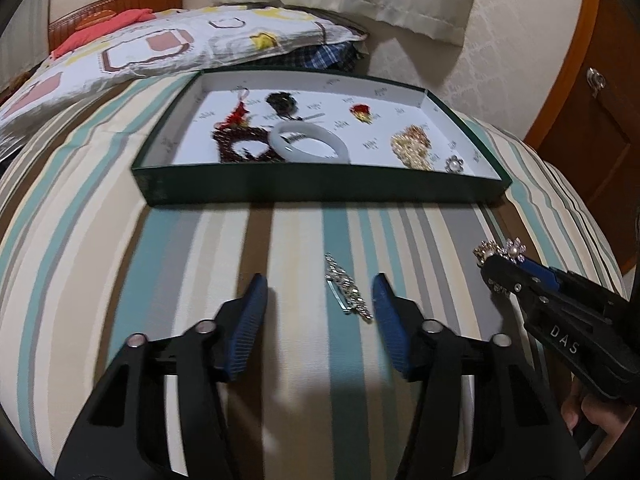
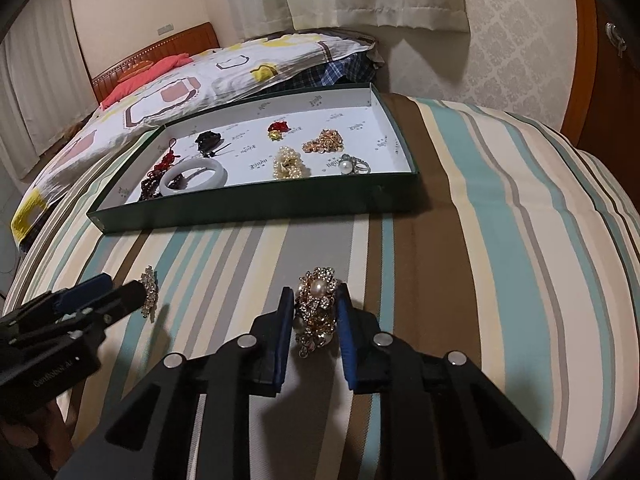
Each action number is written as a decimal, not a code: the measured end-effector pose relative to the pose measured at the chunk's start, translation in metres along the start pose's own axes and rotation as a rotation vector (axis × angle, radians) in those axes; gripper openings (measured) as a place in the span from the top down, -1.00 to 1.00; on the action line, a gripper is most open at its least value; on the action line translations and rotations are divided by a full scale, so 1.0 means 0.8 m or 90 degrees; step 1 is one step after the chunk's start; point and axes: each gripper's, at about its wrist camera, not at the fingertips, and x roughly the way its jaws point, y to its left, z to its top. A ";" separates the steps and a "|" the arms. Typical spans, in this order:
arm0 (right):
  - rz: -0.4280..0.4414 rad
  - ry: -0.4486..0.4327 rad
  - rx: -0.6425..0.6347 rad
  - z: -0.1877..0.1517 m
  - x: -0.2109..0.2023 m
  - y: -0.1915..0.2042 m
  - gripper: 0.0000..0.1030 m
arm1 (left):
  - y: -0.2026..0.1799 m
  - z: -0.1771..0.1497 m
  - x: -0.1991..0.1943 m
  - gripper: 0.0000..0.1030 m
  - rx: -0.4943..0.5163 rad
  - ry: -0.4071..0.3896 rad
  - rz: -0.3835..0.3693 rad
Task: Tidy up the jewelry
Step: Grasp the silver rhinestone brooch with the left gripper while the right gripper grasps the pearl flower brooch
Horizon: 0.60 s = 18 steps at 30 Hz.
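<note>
Right gripper [image 2: 312, 300] has its fingers [image 2: 346, 328] clamped on a gold pearl brooch [image 2: 316, 308], angled down low over the striped bed [image 2: 500, 240]. Left gripper [image 1: 320, 292] is spread wide open, also low and pointing forward, with a silver rhinestone brooch [image 1: 347, 290] lying on the bed between its fingers [image 1: 250, 320]. The green tray [image 1: 320, 190] with the other jewelry sits further toward the pillow end.

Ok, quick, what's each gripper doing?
Left gripper: open, around the silver brooch on the bed.
Right gripper: shut on the pearl brooch.
</note>
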 end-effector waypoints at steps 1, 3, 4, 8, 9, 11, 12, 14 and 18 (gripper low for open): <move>0.001 0.000 0.000 0.001 0.000 0.000 0.57 | -0.002 0.000 0.003 0.08 0.005 0.003 -0.002; 0.001 0.000 0.001 0.001 0.000 -0.001 0.57 | -0.004 0.000 0.004 0.18 0.017 0.002 -0.001; 0.002 0.000 0.002 0.000 0.000 -0.001 0.57 | -0.002 0.001 0.004 0.27 0.017 0.003 -0.003; 0.003 0.001 0.003 0.000 0.001 -0.001 0.57 | 0.008 0.001 0.002 0.44 0.007 0.007 -0.015; 0.003 0.001 0.003 0.000 0.001 -0.001 0.57 | 0.009 0.001 0.002 0.45 0.007 0.008 -0.017; 0.003 0.001 0.002 0.000 0.001 -0.001 0.57 | 0.006 0.001 0.002 0.45 0.016 0.010 -0.018; 0.003 0.001 0.002 0.000 0.000 -0.001 0.57 | 0.002 0.001 0.003 0.45 0.029 0.007 -0.017; 0.003 0.000 0.002 0.000 0.000 -0.001 0.57 | -0.002 0.001 0.004 0.45 0.040 0.004 -0.017; 0.006 -0.001 0.003 0.000 0.000 0.001 0.57 | -0.005 -0.002 0.006 0.75 0.057 0.002 -0.023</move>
